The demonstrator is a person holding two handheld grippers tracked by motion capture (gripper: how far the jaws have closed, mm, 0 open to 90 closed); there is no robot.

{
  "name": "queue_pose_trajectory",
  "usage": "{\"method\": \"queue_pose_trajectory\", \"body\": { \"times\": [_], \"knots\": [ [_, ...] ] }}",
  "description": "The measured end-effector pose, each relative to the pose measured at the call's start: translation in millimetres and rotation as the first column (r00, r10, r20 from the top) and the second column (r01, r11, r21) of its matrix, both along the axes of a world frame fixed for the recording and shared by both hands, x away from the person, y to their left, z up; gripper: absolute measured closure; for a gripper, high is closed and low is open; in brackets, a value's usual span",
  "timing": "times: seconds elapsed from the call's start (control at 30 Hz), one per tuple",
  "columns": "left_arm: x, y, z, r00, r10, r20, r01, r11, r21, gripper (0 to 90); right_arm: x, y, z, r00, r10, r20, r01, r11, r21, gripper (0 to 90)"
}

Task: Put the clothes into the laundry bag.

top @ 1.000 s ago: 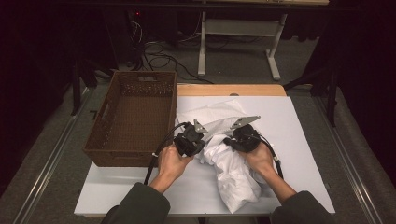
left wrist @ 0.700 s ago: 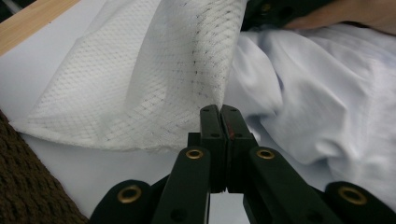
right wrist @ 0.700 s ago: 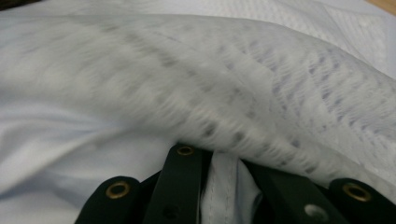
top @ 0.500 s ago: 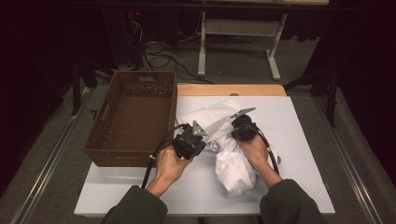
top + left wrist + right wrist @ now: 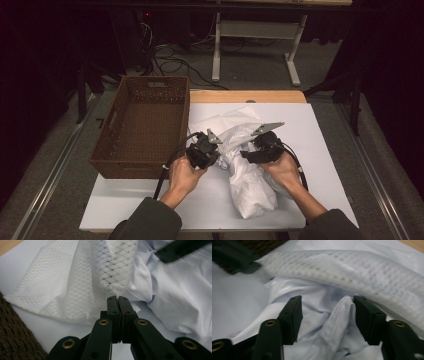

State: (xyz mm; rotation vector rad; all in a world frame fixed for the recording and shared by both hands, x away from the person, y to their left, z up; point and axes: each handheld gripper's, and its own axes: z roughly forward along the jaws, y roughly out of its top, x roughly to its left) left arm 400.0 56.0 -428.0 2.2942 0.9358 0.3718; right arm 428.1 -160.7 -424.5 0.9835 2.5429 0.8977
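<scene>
Holding the white mesh laundry bag [image 5: 75,282] by a pinch of its netting, my left gripper [image 5: 117,300] is clenched tight on the fabric, jaws pressed together with the mesh gathered right at their tips. My right gripper [image 5: 325,315] has just been opening: its jaws stand wide, with a fold of the pale white garment [image 5: 337,322] lying loose between them, touching one jaw at most and no longer pinched. I judge that I am partway through working the garment into the bag, one side holding the mouth while the other lets go to take a fresh hold. The next move, as I see it, calls for the right gripper to re-grip cloth lower down and feed it toward the bag's opening, while the left keeps the netting taut. From the high view, the garment [image 5: 250,185] lies bunched on the white table [image 5: 325,150], its long axis running from the near edge away toward the bag [image 5: 225,125], which fans out just beyond my hands. Farther left stands the brown woven basket [image 5: 145,125], beside the bag's far corner.
</scene>
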Motion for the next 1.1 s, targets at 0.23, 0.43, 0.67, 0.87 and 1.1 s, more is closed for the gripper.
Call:
{"method": "queue_pose_trajectory", "body": {
  "times": [0.23, 0.43, 0.67, 0.87, 1.1],
  "knots": [
    [-3.1, -0.7, 3.1, 0.9999, -0.013, 0.002, 0.013, 0.9995, -0.029, 88.8, 7.9, 23.3, -25.2, 0.9974, 0.055, -0.047, -0.059, 0.995, -0.085, 29.5],
    [-2.9, 0.0, 0.8, 0.9996, -0.026, -0.008, 0.026, 0.9990, -0.036, 88.9, 20.2, 31.8, -38.6, 0.9970, 0.062, -0.047, -0.068, 0.991, -0.117, 75.2],
    [-11.8, -3.1, 6.9, 0.9981, -0.062, 0.003, 0.062, 0.9975, -0.033, 89.1, 22.4, 16.0, -18.5, 0.9998, 0.015, 0.014, -0.014, 0.998, -0.054, 84.6],
    [-22.6, -0.8, 16.8, 0.9957, -0.087, 0.031, 0.088, 0.9955, -0.034, 89.2, 40.5, 14.6, -17.1, 0.9943, -0.090, 0.057, 0.093, 0.995, -0.046, 84.5],
    [-16.3, 3.3, 6.9, 0.9987, -0.050, 0.000, 0.050, 0.9987, -0.013, 88.8, 52.9, 16.9, -27.1, 0.9915, -0.128, 0.021, 0.129, 0.990, -0.061, 70.4]
  ]
}}
